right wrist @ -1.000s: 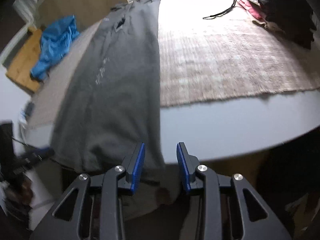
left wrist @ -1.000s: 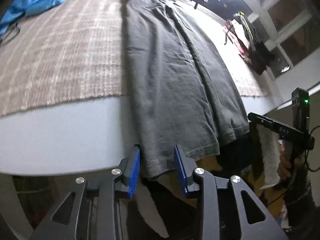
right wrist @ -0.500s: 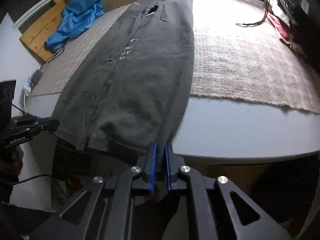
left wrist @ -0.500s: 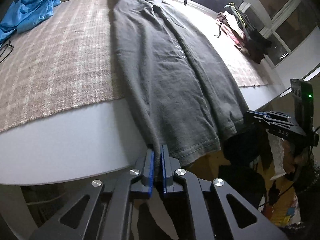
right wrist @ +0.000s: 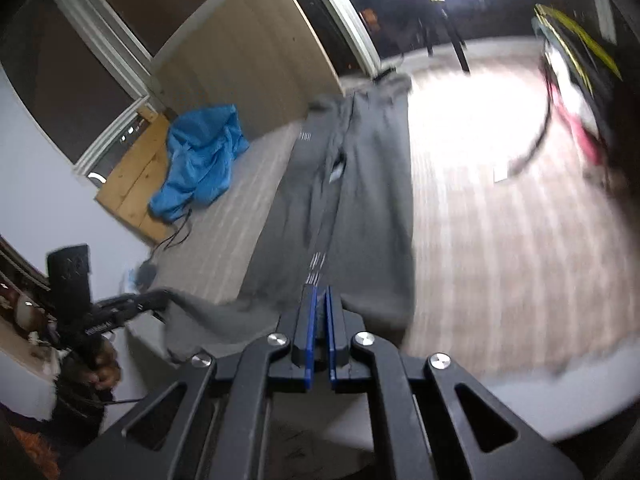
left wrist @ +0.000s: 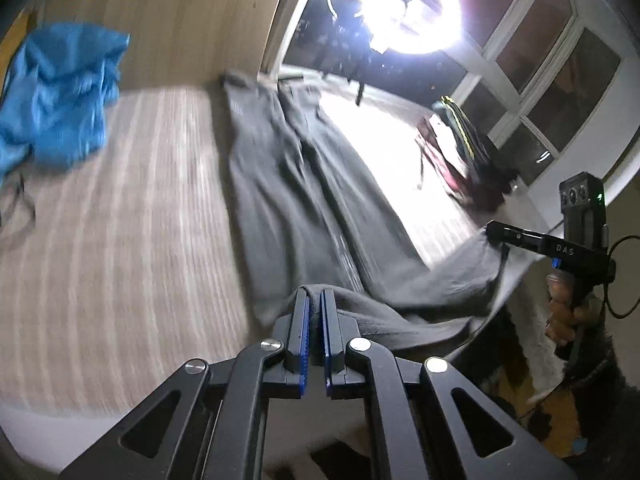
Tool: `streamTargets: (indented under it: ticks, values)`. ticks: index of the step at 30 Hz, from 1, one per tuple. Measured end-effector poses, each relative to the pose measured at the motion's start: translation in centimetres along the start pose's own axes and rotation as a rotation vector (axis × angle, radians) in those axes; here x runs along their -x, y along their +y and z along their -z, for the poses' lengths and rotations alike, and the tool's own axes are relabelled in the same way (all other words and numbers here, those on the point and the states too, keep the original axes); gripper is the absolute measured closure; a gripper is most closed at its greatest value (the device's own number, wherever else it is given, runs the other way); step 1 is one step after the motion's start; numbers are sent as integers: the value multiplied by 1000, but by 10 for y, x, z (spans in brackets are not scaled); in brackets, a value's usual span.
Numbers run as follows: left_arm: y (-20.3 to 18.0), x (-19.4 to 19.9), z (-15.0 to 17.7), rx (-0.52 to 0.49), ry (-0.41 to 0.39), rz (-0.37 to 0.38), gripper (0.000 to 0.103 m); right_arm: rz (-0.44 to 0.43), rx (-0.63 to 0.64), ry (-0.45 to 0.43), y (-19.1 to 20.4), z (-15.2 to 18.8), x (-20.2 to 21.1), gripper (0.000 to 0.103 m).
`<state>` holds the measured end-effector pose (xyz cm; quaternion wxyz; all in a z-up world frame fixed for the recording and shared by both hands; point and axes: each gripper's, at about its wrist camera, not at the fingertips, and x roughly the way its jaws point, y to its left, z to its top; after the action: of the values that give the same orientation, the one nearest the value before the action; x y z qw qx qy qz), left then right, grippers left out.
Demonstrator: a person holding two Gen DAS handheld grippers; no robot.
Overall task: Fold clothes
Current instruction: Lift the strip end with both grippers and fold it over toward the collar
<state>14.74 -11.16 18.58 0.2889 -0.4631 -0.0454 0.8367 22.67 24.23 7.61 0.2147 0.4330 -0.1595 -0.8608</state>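
Both grippers, left gripper and right gripper, were clamped on the near hem corners of the grey garment lying lengthwise on the striped cloth; best to carry both corners level, hem taut.

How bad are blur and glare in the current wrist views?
Left wrist: ring light blows out to white, glare washes the woven cover beside the grey garment, cloth streaked by motion blur, left gripper sharp. Right wrist: similar glare top right, blue cloth and cover smeared, right gripper crisp.
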Motion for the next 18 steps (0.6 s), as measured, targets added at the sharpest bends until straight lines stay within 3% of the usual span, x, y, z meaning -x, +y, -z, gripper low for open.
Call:
streamTargets:
  ticks: [3, 6, 9, 10, 12, 13, 18]
  values:
    - [10, -23, -45, -9, -15, -19, 98, 13, 15, 11, -10, -44, -31, 98]
    - [29, -75, -86, -3, 4, -90, 93, 72, 26, 67, -39, -84, -85, 97]
    - [62, -132, -115, 110, 139, -141, 87, 157, -60, 189, -82, -112, -136, 95]
    - [72, -137, -118, 155, 146, -123, 87, 144, -99, 204, -92, -117, -142, 94]
    - [82, -136, -123, 193, 133, -88, 81, 104, -117, 196, -104, -124, -141, 73]
    - [82, -131, -123, 189, 118, -98, 77, 101, -102, 191, -105, -124, -139, 69]
    - [69, -119, -103, 105, 112, -127, 66, 135, 70, 203, -91, -112, -137, 68]
